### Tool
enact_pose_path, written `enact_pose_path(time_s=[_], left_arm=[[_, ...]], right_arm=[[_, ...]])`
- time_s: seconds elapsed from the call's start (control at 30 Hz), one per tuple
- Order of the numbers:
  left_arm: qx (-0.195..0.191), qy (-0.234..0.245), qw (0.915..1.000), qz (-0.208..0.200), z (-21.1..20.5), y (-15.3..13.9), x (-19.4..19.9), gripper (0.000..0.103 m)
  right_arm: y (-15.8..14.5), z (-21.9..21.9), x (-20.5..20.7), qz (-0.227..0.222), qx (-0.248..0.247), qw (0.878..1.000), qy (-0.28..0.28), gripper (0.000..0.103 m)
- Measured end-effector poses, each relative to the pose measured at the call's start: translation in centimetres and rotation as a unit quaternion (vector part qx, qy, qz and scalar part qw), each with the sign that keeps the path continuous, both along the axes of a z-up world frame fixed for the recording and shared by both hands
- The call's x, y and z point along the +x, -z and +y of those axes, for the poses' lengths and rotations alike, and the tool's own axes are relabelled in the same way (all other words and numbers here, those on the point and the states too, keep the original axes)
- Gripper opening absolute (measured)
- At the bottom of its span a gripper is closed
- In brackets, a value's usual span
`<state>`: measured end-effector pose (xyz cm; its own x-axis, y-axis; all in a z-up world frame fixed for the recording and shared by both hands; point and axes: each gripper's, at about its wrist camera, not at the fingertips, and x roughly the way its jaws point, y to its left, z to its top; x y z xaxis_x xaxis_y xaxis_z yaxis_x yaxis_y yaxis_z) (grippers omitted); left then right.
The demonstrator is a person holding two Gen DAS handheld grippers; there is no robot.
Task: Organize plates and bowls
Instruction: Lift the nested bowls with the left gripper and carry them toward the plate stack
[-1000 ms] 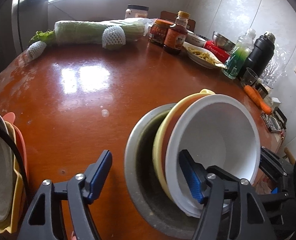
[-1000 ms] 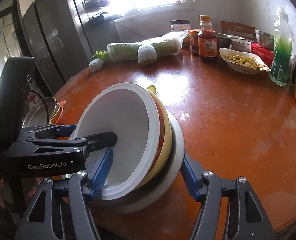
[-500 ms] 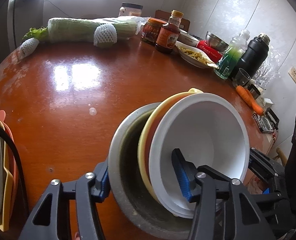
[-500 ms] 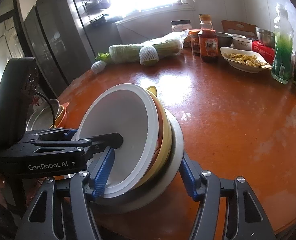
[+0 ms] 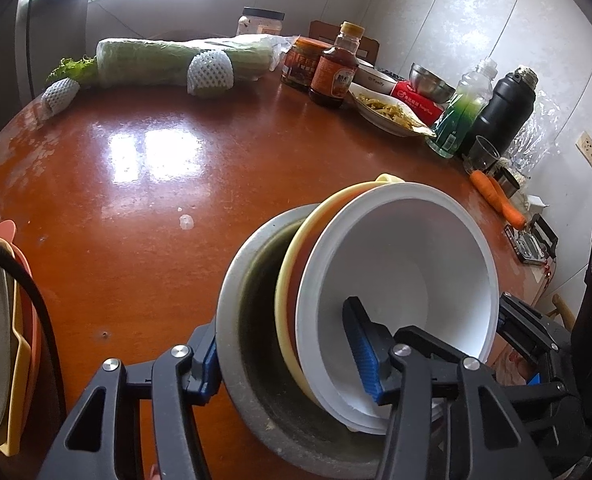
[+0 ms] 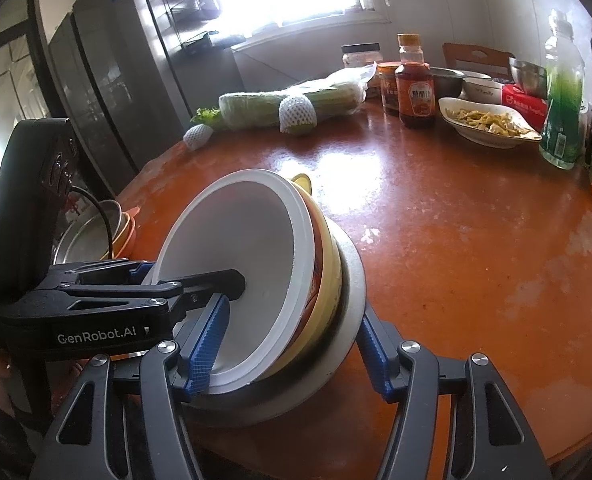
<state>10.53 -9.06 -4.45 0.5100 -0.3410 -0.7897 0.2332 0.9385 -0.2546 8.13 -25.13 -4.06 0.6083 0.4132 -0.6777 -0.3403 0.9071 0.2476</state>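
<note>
The round, glossy red-brown wooden counter [image 5: 143, 208] carries everything. Along its far edge lie a long wrapped green cabbage [image 5: 175, 62], a brown sauce bottle with an orange cap [image 5: 336, 72], a white oval dish of food [image 5: 392, 112], a green plastic bottle [image 5: 462, 116] and a black flask [image 5: 504, 108], with an orange carrot [image 5: 496, 198] further round the rim.

At the near edge stands the nested stack of bowls, tilted up on its side: a grey metal basin [image 5: 243, 320] outermost, a yellow bowl [image 5: 291, 280] and an orange one inside it, and a white plastic bowl [image 5: 408, 264] innermost, its mouth turned toward the left.

At the left edge of the counter a second pile rests: a grey metal plate [image 6: 87, 236] with yellow and pink dishes beside it.

The left gripper [image 5: 283, 356] has just been closing and now clamps the stack, one blue-padded finger on the outside of the basin, the other pressed inside the white bowl. The right gripper [image 6: 291, 344] has also just been closing; its fingers [image 6: 209, 338] straddle the same stack from the opposite side, one pad against the white bowl's inner wall, the other at the basin's outer rim, gripping it.
</note>
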Motion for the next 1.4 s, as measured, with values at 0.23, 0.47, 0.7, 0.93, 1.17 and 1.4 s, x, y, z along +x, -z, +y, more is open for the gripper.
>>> enact_pose_path(time_s=[0.23,0.47,0.7,0.93,1.17,1.4], left_arm=[[0.005,-0.003,1.0000,0.004,0.1,0.1,-0.3,0.052],[-0.001,-0.013,0.9998,-0.012,1.0,-1.4,-1.2,0.052],[-0.004,-0.035,0.9989,-0.031,2.9,-3.2,-2.1,0.052],[0.007,-0.061,0.9972,-0.043,5.2,-4.7,-3.0,0.052],[0.002,-0.088,0.9946,-0.055,7.9,-5.8,-3.7,0.052],[0.007,-0.123,0.9893,-0.078,10.6,-7.7,-4.6,0.052]], right_arm=[[0.3,0.1,0.1,0.007,0.003,1.000,0.001,0.063],[-1.1,0.7,-0.4,-0.009,0.001,1.000,-0.004,0.063],[-2.8,2.5,-0.9,-0.026,-0.003,0.999,-0.022,0.063],[-4.0,4.9,-1.0,-0.036,-0.002,0.998,-0.048,0.063],[-5.1,7.5,-0.6,-0.045,-0.003,0.996,-0.072,0.063],[-6.6,10.6,-0.5,-0.065,-0.008,0.993,-0.103,0.063]])
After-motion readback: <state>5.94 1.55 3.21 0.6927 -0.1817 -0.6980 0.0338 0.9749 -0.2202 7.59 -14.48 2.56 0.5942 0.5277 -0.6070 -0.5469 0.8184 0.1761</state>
